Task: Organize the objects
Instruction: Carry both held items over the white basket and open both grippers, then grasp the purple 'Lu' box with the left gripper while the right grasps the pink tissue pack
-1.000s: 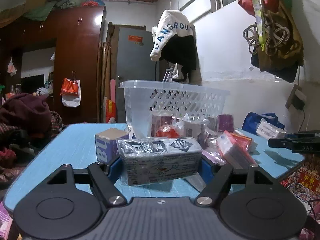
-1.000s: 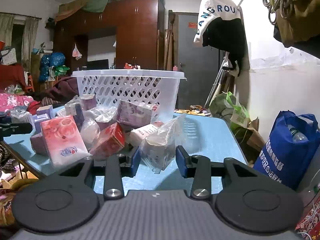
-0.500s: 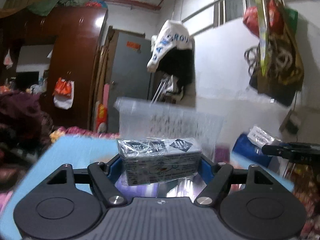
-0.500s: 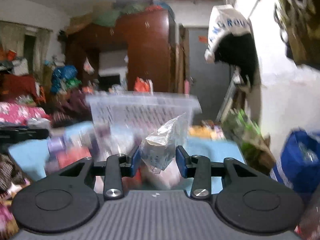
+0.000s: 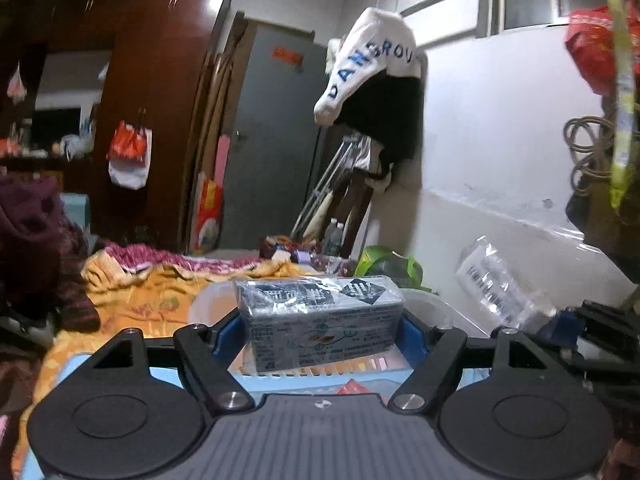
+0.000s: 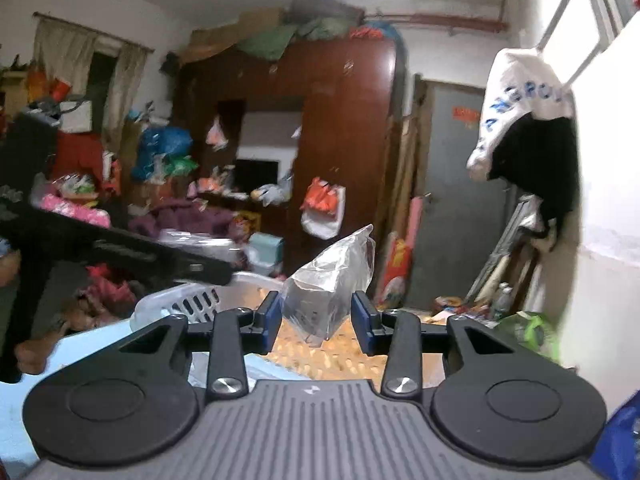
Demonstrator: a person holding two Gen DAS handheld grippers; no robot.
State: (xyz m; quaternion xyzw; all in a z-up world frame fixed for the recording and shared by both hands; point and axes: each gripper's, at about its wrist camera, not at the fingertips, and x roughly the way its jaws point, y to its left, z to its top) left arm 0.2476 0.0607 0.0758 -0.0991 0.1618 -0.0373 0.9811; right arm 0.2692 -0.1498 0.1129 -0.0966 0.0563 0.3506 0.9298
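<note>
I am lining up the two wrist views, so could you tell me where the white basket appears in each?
Left wrist: the basket shows as a pale rim low in the centre, behind the wrapped box held in the left gripper.
Right wrist: its slotted wall sits lower left of centre, behind the right gripper holding a clear bag.
Shared landmark: the hanging white garment with blue letters.

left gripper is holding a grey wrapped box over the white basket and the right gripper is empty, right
Not quite. The left gripper does hold the grey plastic-wrapped rectangular box over the white perforated plastic basket, but the right gripper is not empty: the right wrist view shows it shut on a clear crinkled plastic packet above the basket.
</note>
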